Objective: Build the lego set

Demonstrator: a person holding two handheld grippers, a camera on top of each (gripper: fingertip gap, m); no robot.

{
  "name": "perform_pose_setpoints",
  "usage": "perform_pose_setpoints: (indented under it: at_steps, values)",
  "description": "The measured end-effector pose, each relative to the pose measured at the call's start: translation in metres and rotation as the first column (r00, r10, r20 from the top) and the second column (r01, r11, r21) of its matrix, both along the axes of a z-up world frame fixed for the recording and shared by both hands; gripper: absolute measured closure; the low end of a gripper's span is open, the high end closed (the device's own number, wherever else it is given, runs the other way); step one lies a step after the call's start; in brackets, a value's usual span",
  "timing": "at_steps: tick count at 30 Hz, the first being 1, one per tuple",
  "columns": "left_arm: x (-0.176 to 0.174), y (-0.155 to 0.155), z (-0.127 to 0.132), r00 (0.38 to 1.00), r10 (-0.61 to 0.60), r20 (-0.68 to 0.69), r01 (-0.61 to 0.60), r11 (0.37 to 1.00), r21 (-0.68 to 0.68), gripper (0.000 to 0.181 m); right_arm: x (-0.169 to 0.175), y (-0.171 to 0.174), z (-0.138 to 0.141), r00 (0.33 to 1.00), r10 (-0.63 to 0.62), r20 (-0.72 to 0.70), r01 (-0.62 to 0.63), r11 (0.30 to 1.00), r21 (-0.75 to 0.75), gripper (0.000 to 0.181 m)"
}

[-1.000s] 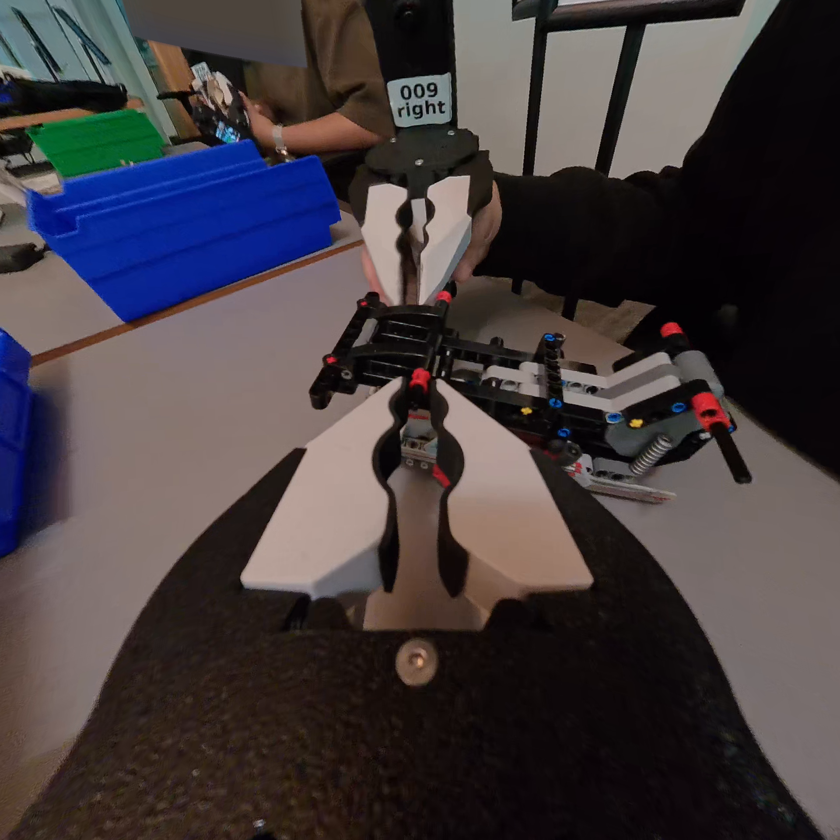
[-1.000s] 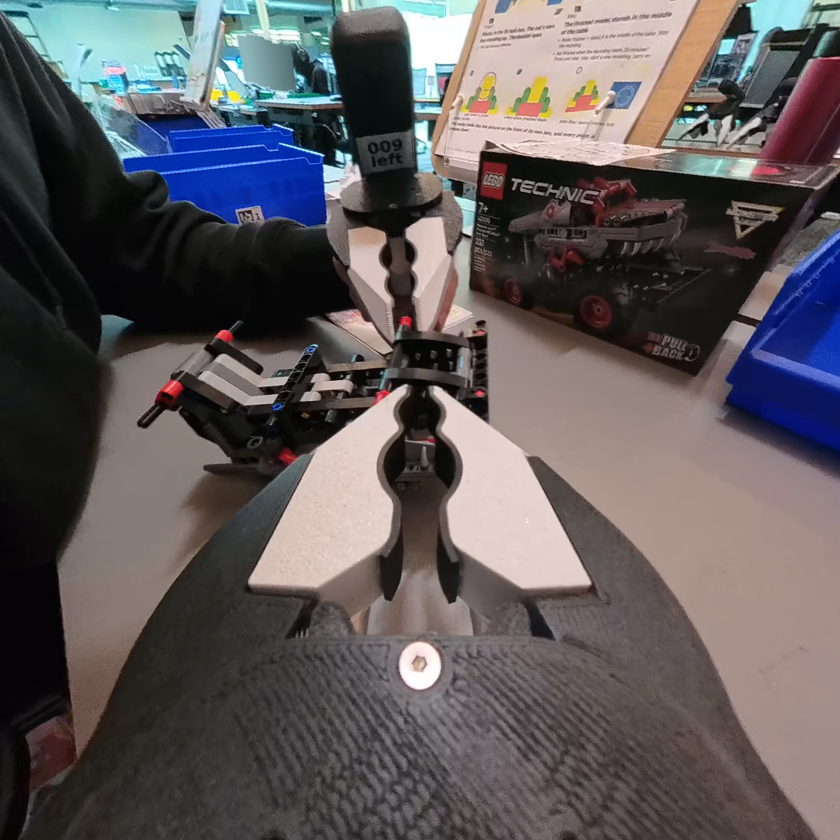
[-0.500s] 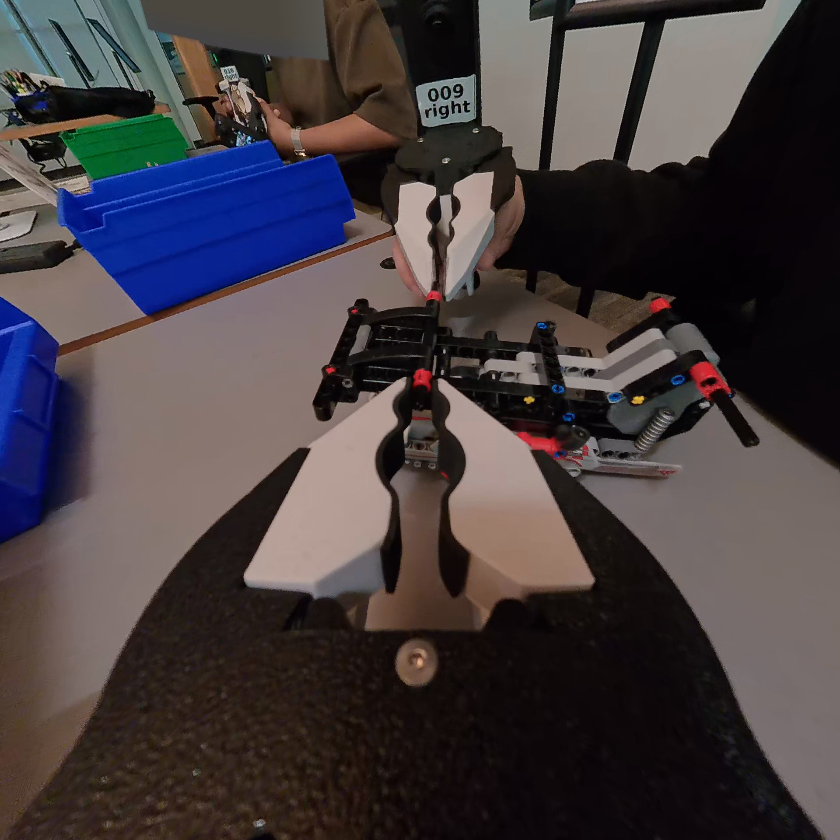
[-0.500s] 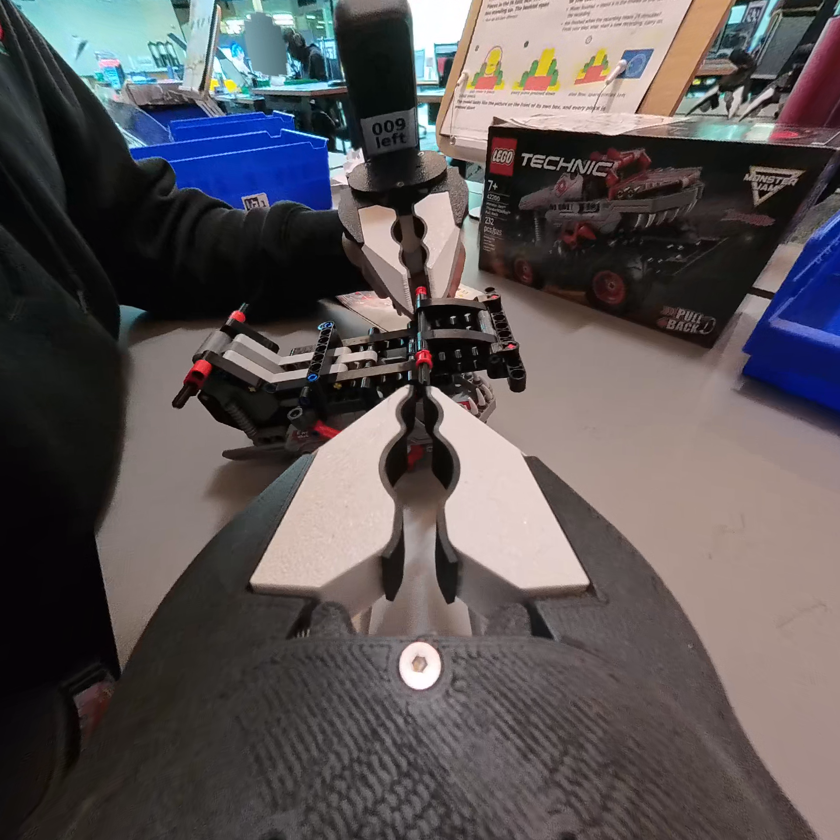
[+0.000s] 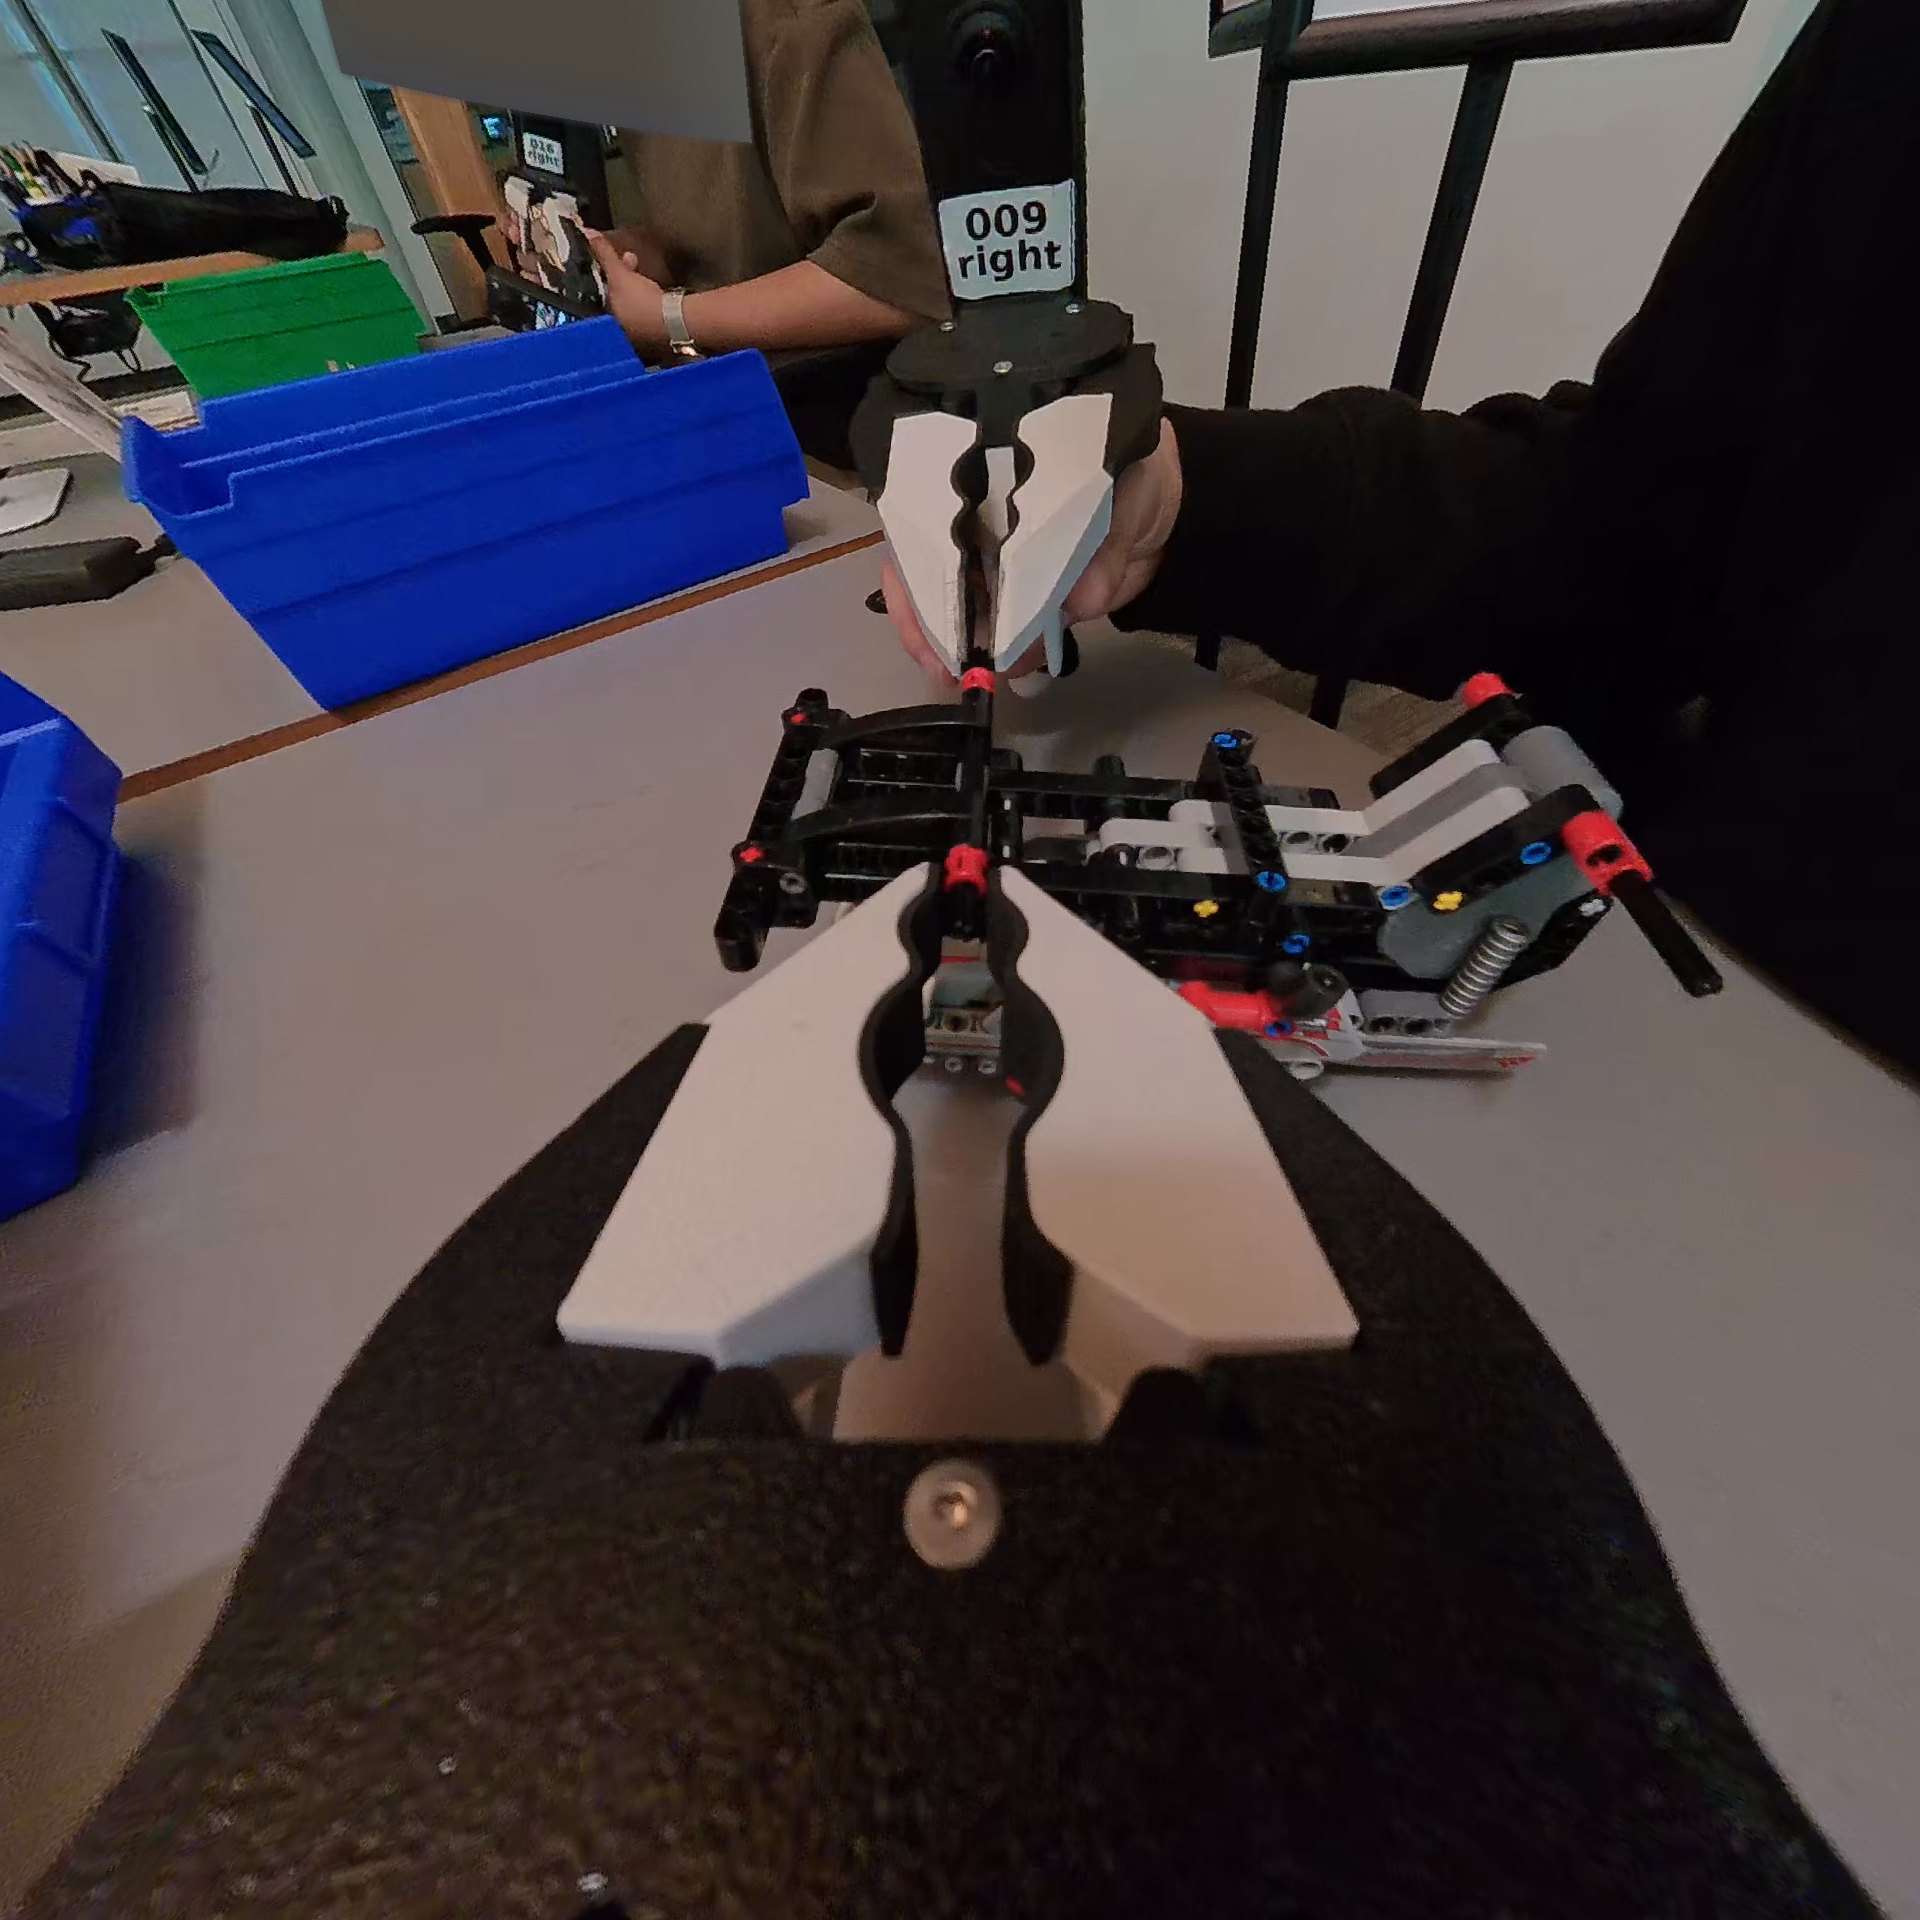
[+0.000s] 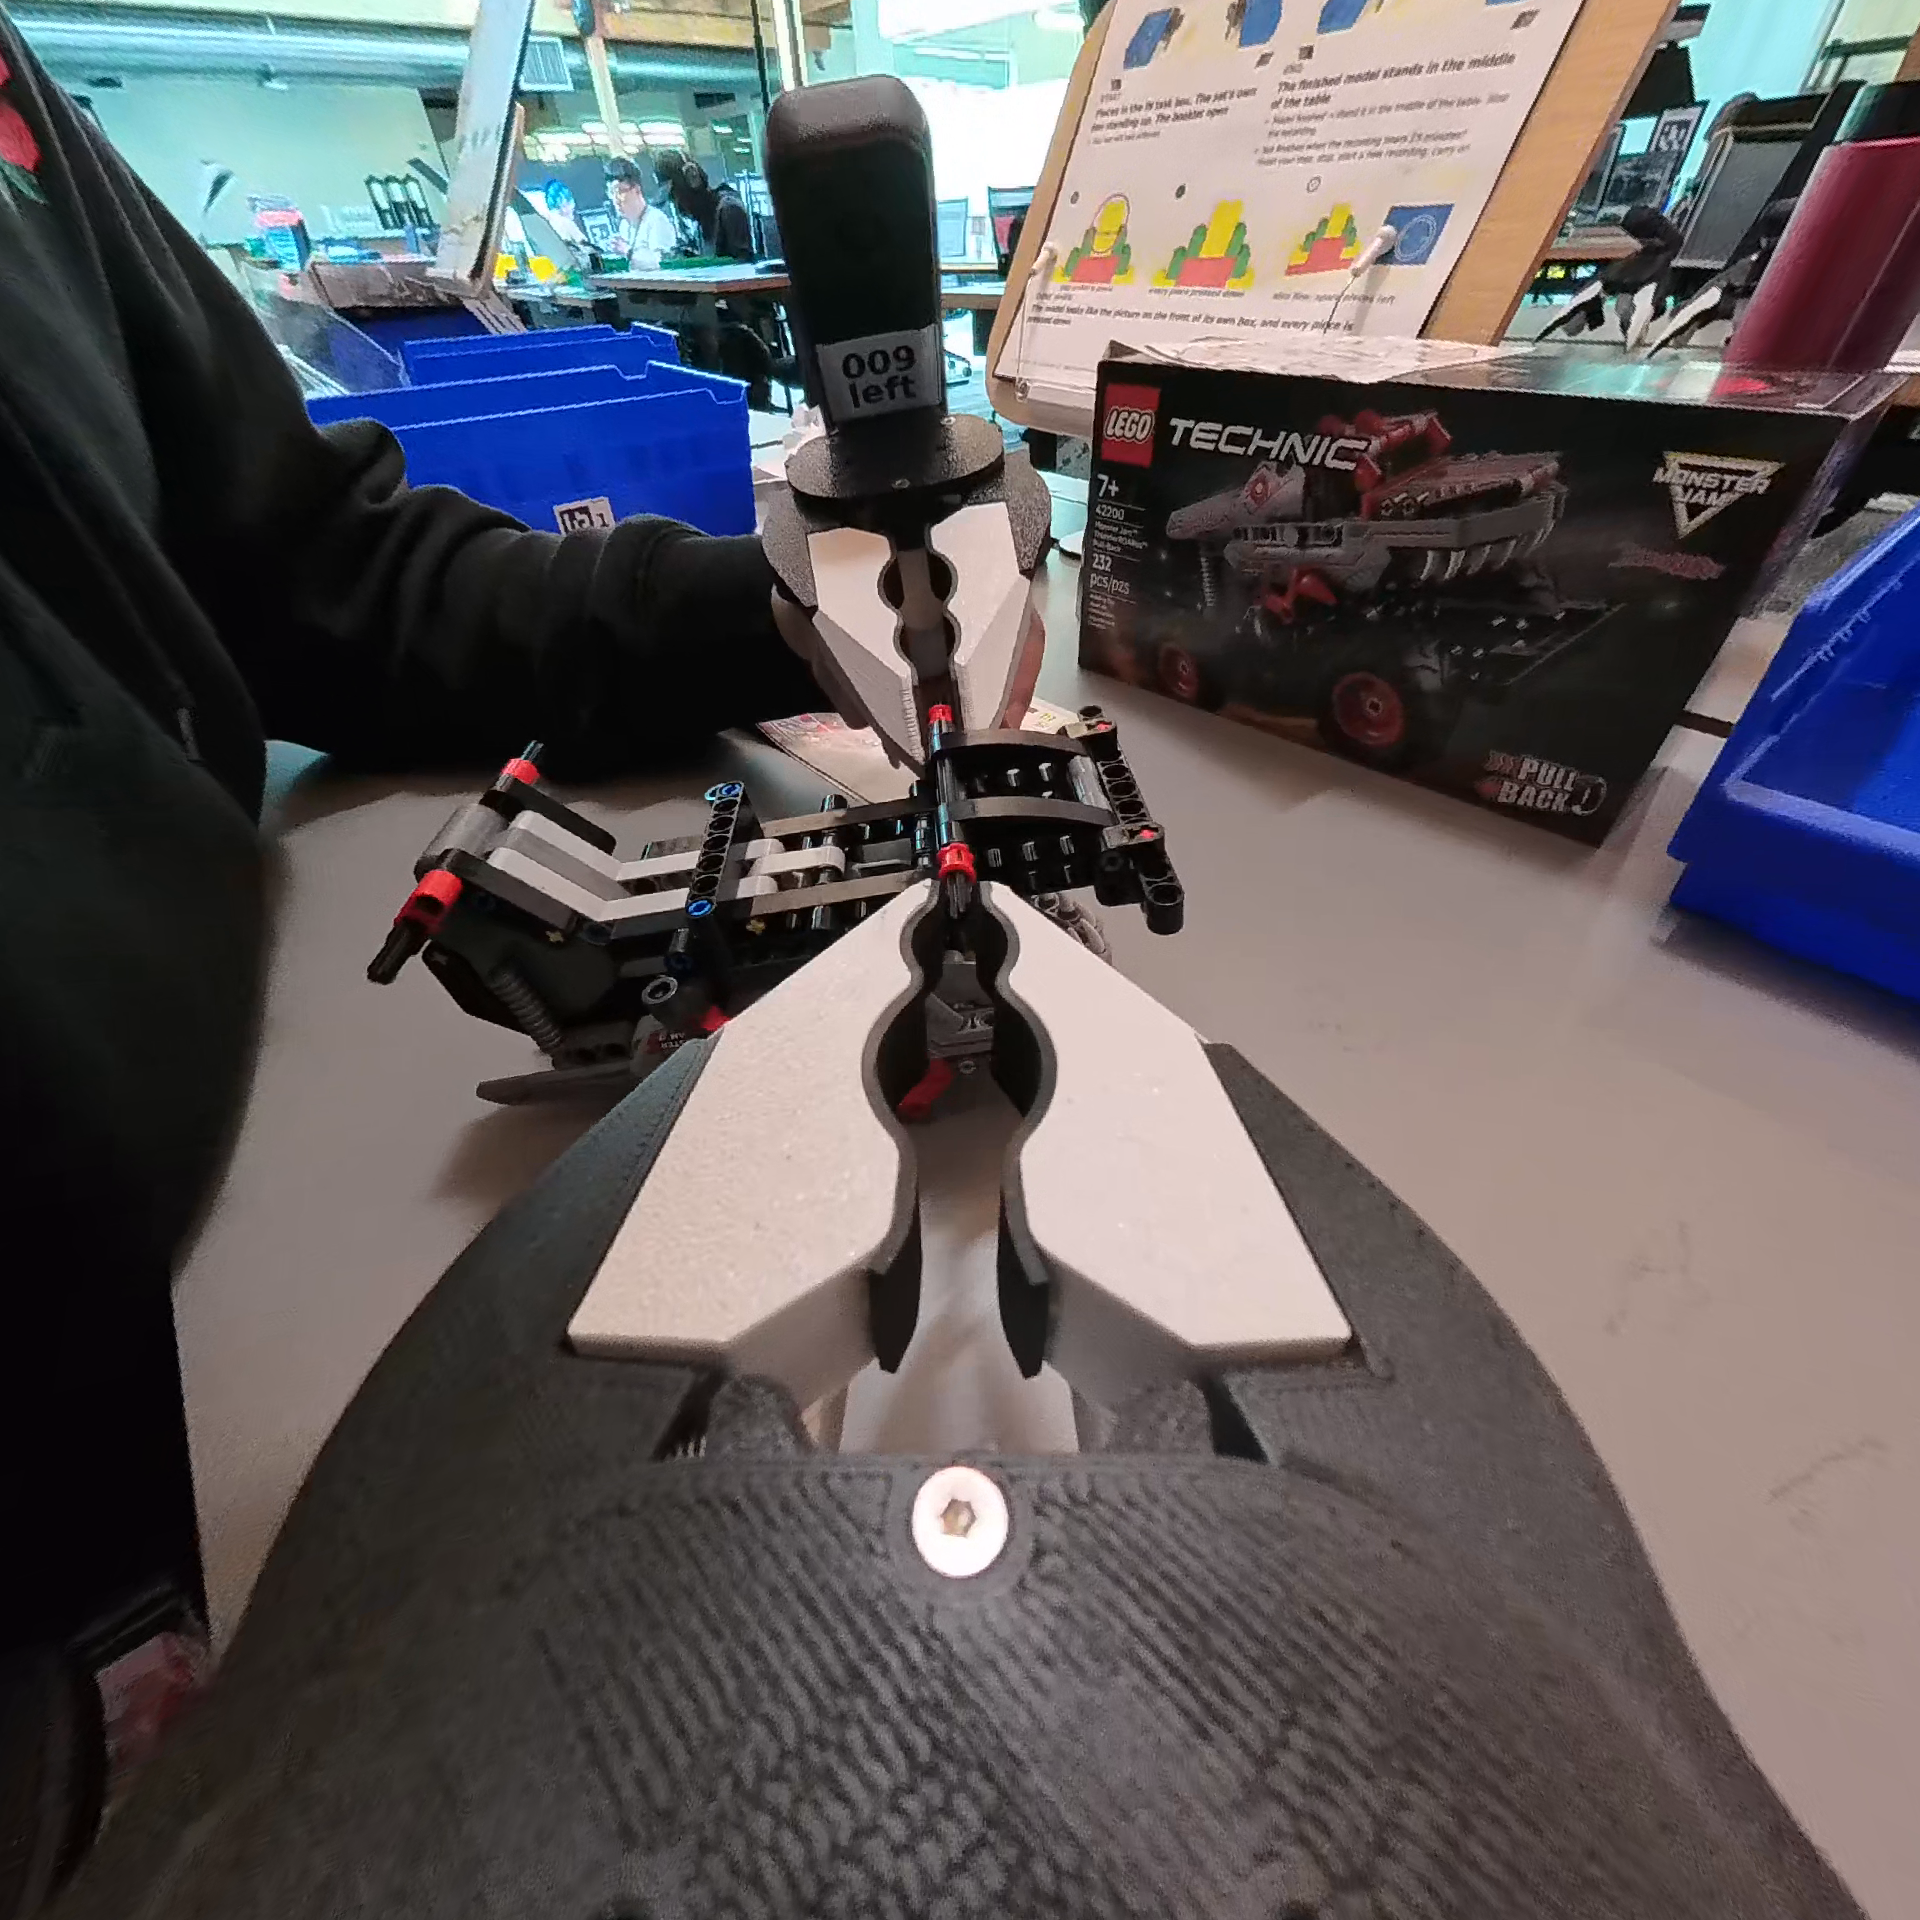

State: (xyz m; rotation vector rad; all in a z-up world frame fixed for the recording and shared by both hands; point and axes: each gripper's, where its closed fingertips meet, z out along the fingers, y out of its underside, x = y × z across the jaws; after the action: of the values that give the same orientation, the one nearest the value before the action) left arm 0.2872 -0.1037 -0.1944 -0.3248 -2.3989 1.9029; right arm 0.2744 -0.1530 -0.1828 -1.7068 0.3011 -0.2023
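Observation:
A half-built black, white and grey Technic chassis (image 5: 1143, 862) lies crosswise between my two grippers over the grey table (image 5: 416, 935). A black axle (image 5: 977, 790) with a red bush at each end runs through its front frame. My left gripper (image 5: 961, 894) is shut on the near end of the axle. My right gripper (image 5: 977, 665) faces it and is shut on the far end. In the right wrist view the chassis (image 6: 779, 873) and axle (image 6: 940, 790) show mirrored, with the right gripper (image 6: 954, 899) near and the left gripper (image 6: 935, 717) beyond.
Blue bins (image 5: 468, 509) and a green bin (image 5: 281, 322) stand behind, another blue bin (image 5: 42, 935) at the left edge. The set's box (image 6: 1455, 582), an instruction board (image 6: 1299, 156) and a blue bin (image 6: 1818, 779) stand on the other side. A person sits behind the bins. My hands' fingertips stand some 6 cm from each other.
The chassis has swung from tilted to more level between the grippers. More of the axle now shows between the two pairs of fingertips. Both grippers stay shut on its ends.

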Motion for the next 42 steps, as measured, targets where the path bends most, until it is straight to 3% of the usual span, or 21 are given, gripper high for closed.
perform_pose_setpoints:
  at_steps: [22, 28, 42]
  values:
    - [-0.0045, 0.0020, 0.0073, 0.986, -0.036, -0.161, 0.025, 0.997, -0.070, 0.176, -0.0016, 0.0037, 0.0017, 0.998, -0.006, 0.056, 0.007, 1.000, -0.025, 0.178]
    - [-0.0019, 0.0027, 0.0051, 0.997, 0.000, -0.077, -0.003, 0.999, -0.039, 0.177, -0.0007, 0.0052, -0.0010, 0.998, -0.019, 0.066, 0.022, 0.999, -0.048, 0.178]
    - [0.0002, 0.0061, 0.0018, 0.998, 0.009, -0.063, -0.011, 1.000, -0.018, 0.177, 0.0016, 0.0096, -0.0003, 0.997, -0.021, 0.075, 0.020, 1.000, 0.008, 0.178]
